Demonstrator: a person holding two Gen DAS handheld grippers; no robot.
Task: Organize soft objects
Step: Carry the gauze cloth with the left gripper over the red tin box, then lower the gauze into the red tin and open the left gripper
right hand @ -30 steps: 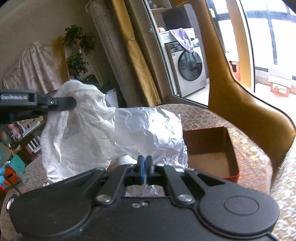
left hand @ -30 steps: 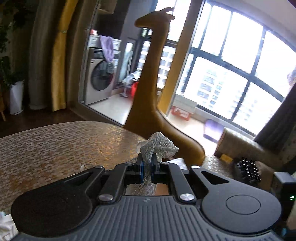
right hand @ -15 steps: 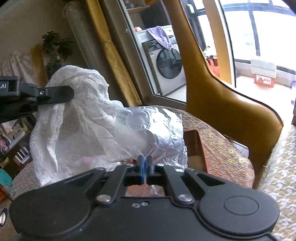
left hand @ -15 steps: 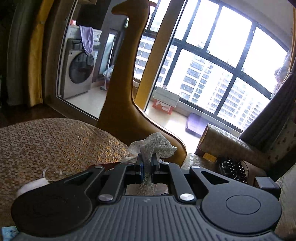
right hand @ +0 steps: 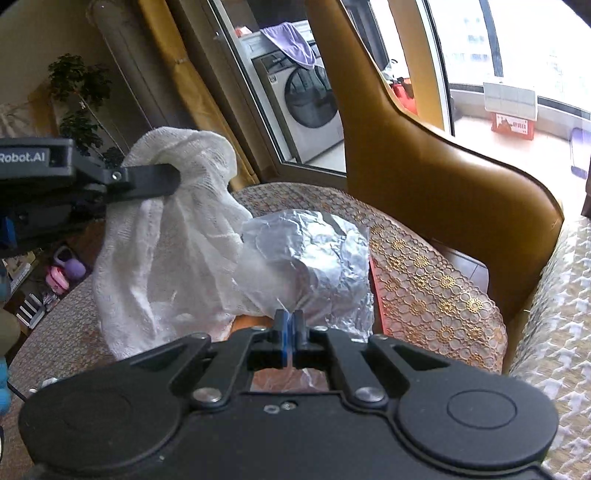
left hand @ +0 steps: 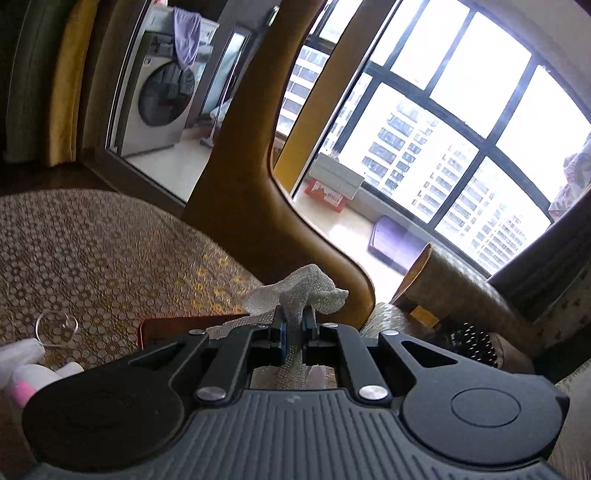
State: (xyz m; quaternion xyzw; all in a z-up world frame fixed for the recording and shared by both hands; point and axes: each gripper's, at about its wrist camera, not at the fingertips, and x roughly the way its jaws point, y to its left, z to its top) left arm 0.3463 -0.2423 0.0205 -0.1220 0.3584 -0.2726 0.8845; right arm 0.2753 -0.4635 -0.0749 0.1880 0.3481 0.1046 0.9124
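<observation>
White mesh cloth pinched between left fingers — foil sheet between right fingers.

A patterned desk fills the ground ahead of the tool, a clear glass at left. Beyond rise a tan chair, a washer draped with purple cloth, and tall windows.

red box mostly hidden behind foil — left gripper cut off at frame edge
</observation>
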